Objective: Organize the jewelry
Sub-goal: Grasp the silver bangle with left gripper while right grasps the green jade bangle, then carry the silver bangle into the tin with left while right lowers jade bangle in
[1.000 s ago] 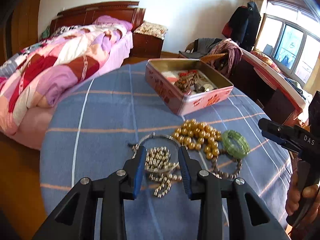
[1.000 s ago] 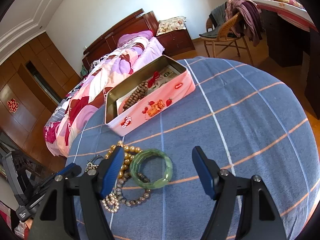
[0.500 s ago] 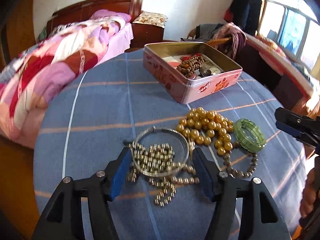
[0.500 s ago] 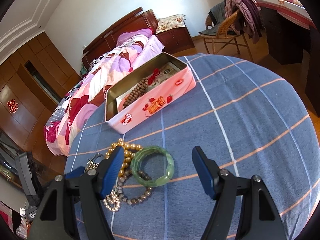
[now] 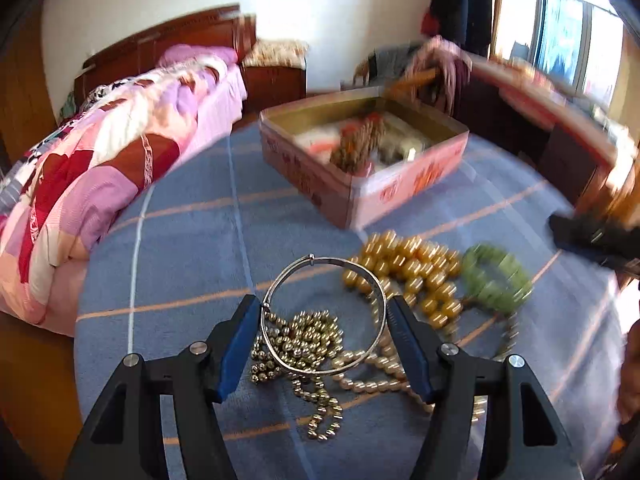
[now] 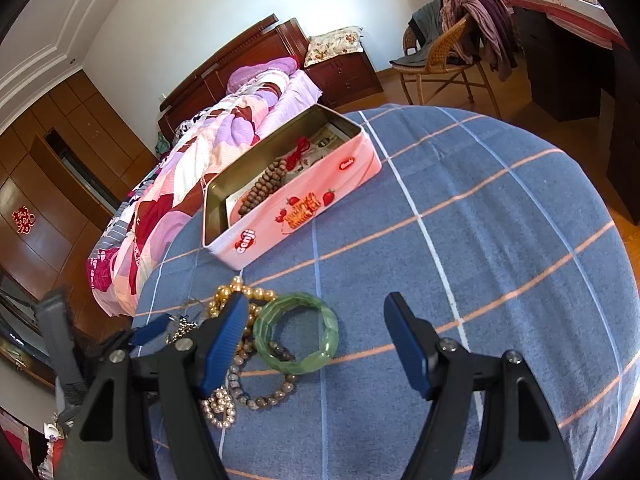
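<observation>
You are carrying the silver bangle [image 5: 324,316] in the left gripper [image 5: 320,344], and it is risking a slip: the jaws are pinching only its thin outer rim from both sides, so a jolt on the way to the pink tin [image 5: 360,168] could be popping it loose (the blur suggests you are moving fast). It is hanging over the small gold bead chain [image 5: 304,344] on the desk [image 5: 192,240]. Your right gripper [image 6: 316,344] is hovering with jaws spread wide, holding nothing, just above the green bangle [image 6: 296,332].
</observation>
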Action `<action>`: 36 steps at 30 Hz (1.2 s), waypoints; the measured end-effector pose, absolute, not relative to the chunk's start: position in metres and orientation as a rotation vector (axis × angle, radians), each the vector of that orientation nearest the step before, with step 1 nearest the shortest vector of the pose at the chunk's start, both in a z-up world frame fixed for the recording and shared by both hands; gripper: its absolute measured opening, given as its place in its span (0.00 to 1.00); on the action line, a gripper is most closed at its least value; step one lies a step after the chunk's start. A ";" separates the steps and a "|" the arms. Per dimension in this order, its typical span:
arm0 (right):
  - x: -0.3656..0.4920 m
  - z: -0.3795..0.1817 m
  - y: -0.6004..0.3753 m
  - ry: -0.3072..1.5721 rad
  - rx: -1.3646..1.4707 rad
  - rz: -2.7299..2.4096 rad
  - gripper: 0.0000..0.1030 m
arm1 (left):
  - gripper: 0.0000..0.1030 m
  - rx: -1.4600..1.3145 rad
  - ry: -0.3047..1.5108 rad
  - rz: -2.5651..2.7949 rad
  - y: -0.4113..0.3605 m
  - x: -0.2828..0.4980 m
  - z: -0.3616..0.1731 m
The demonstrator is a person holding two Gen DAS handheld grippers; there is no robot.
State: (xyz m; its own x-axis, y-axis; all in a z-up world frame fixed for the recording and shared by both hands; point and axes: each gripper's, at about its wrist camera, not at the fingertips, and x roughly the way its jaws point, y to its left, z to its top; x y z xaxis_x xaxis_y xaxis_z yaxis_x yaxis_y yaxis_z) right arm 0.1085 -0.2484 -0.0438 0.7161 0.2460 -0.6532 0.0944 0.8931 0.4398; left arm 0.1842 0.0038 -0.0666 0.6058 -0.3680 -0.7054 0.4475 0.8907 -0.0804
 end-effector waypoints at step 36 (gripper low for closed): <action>0.122 -0.057 -0.210 0.906 0.160 0.216 0.21 | 0.64 -0.048 0.688 -0.442 0.029 0.136 -0.033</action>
State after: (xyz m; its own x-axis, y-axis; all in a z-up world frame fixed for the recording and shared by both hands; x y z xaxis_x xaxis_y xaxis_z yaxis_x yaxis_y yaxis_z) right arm 0.1219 -0.2102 -0.0575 0.5976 0.2523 -0.7611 -0.1176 0.9665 0.2281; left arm 0.1364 0.0287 -0.0332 0.6839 -0.4098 -0.6036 0.3789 0.9065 -0.1862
